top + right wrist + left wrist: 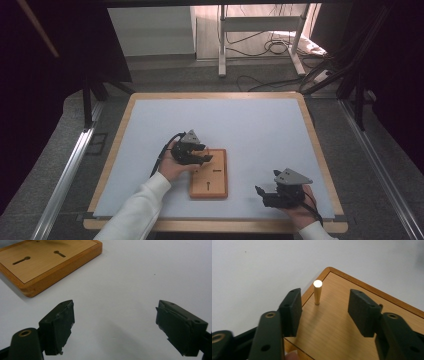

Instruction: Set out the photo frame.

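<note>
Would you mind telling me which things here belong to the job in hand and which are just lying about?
In the job:
- wooden peg, upright in the board, between the open jaws, untouched
- wooden board with keyhole slots
- left gripper

Just about:
- right gripper, open over bare mat
- white mat
- cables on the floor

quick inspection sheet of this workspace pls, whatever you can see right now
surface: pale mat on a wood-rimmed table
job's things: wooden board with keyhole slots; upright wooden peg near its corner
clutter: nothing seen
tongs: left tongs open, straddling the peg, not touching; right tongs open over bare mat
cables: black cable trails from left tongs; floor cables behind
surroundings: metal stand legs, dark curtains
</note>
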Demonstrator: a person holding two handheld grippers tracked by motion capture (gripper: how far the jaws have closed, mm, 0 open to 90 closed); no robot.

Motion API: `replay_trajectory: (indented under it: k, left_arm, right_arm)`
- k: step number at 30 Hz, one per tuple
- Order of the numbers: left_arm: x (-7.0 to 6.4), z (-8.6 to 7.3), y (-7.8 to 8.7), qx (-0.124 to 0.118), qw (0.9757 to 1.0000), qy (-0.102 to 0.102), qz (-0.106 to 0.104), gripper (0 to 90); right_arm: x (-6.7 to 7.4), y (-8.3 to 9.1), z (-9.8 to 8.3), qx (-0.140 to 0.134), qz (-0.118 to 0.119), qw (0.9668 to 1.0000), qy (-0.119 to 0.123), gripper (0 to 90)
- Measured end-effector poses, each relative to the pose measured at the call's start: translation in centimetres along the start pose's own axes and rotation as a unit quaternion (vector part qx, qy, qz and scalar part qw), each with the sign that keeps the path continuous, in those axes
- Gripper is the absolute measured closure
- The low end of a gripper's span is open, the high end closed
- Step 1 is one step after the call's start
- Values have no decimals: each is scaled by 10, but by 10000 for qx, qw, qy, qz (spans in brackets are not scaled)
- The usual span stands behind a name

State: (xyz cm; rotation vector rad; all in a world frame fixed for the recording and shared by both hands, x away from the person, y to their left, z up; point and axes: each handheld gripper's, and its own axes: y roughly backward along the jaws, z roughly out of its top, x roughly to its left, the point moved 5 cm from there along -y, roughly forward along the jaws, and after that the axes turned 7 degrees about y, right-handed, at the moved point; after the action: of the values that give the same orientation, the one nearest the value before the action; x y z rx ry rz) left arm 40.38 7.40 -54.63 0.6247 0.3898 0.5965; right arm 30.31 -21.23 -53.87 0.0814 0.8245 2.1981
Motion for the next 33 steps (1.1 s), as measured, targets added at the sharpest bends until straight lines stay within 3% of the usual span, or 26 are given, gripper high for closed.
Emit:
replay_trajectory:
  k: [4,12,21,33]
  left_arm:
    - [2,1,-5,30,10000,-74,-24,574]
    - [9,7,-13,-163,9998,46,-88,697]
    - [11,6,-15,-189,9995,63,-236,820]
    - [12,9,-15,-64,9992,196,-340,841]
  right_arm:
    - [1,-1,0,27,-15,10000,22,154]
    - [4,-4,2,58,38,10000,43,154]
    - [13,-8,6,42,107,9998,147,154]
    - [30,-11,18,43,147,9980,608,153]
